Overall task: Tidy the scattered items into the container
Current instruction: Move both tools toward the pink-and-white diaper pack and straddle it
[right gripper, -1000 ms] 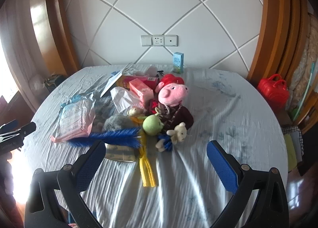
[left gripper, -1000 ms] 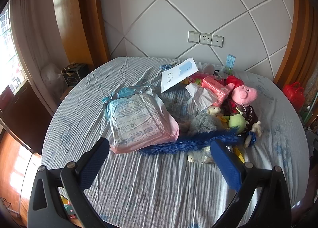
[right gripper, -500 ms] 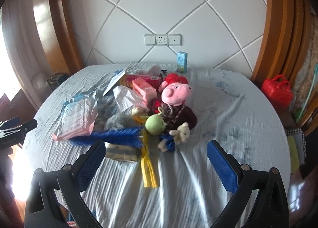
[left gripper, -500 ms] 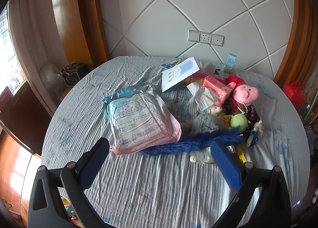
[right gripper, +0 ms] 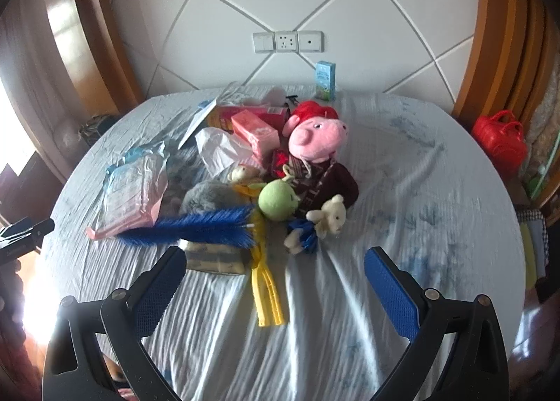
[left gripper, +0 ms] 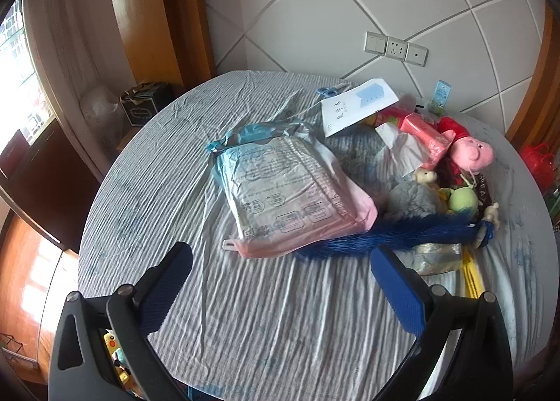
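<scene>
A pile of items lies on a round bed with a striped sheet [left gripper: 266, 313]. In the left wrist view a flat plastic package [left gripper: 283, 194] lies ahead of my open left gripper [left gripper: 280, 282], with a blue brush [left gripper: 385, 236] along its near edge. The right wrist view shows a pink pig plush [right gripper: 318, 138], a green plush ball [right gripper: 278, 199], a small white bear [right gripper: 329, 215], a grey plush [right gripper: 206, 194], yellow tongs [right gripper: 266, 285] and the blue brush [right gripper: 196, 226]. My right gripper [right gripper: 274, 282] hovers open just short of the tongs. No container shows.
A pink tissue pack [right gripper: 255, 131], white plastic bag [right gripper: 220, 149], white paper [left gripper: 357, 107] and a small carton [right gripper: 324, 81] lie at the back. A red bag [right gripper: 498, 136] stands right of the bed, a dark box [left gripper: 143, 103] left. The left gripper's tip [right gripper: 24, 231] shows at the left edge.
Both cameras have moved slightly nearer the pile. Both grippers stay open and nothing on the bed has moved.
</scene>
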A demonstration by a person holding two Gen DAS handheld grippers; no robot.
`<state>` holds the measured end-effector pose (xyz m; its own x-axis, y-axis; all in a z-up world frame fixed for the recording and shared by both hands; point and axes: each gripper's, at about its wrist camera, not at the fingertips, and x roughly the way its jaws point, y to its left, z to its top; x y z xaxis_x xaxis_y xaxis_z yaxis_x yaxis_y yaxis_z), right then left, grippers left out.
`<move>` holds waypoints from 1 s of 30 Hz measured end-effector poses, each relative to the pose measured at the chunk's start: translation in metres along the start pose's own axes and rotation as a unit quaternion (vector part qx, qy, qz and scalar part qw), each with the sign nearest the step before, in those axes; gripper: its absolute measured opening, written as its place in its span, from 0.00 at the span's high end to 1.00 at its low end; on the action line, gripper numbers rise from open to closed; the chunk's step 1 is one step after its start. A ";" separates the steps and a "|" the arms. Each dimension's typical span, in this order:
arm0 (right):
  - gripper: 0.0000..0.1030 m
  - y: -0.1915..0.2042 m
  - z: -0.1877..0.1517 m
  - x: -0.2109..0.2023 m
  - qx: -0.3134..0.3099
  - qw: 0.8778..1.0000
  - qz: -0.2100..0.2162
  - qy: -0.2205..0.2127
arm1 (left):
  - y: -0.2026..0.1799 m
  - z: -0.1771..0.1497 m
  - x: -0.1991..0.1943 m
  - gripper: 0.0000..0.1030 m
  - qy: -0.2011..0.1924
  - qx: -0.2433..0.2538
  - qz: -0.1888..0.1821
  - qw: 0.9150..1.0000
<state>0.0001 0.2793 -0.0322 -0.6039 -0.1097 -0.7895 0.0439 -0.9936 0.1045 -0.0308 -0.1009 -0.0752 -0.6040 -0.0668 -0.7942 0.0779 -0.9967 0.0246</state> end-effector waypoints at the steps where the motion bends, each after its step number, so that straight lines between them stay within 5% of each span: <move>1: 0.00 0.001 0.001 0.006 0.002 1.000 0.000 0.008 | 0.008 -0.002 0.007 0.00 0.005 -0.001 0.006 1.000; 6: 0.00 0.017 0.007 0.045 -0.008 0.999 -0.004 0.042 | 0.044 -0.019 0.056 0.00 0.046 0.013 0.035 0.998; 13: 0.00 0.018 0.010 0.090 0.027 0.997 -0.005 0.074 | 0.069 -0.036 0.122 0.00 0.113 -0.008 0.004 0.994; 18: 0.00 0.015 0.009 0.105 0.045 0.993 -0.015 0.105 | 0.068 -0.028 0.142 0.00 0.121 -0.049 -0.010 0.991; 24: 0.04 0.044 0.030 0.118 0.020 0.992 0.073 0.099 | 0.069 -0.012 0.128 0.00 0.100 -0.080 0.009 0.992; 26: 0.23 0.059 0.036 0.127 0.003 0.990 0.104 0.094 | 0.073 -0.009 0.118 0.00 0.092 -0.085 0.018 0.992; 30: 0.28 0.099 0.045 0.151 -0.016 0.983 0.146 0.114 | 0.087 0.000 0.117 0.00 0.086 -0.104 0.021 0.991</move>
<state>-0.1226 0.1660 -0.1133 -0.3675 -0.3904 -0.8441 0.2168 -0.9186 0.3304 -0.0947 -0.1953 -0.1654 -0.4532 -0.0814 -0.8877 0.2735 -0.9605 -0.0515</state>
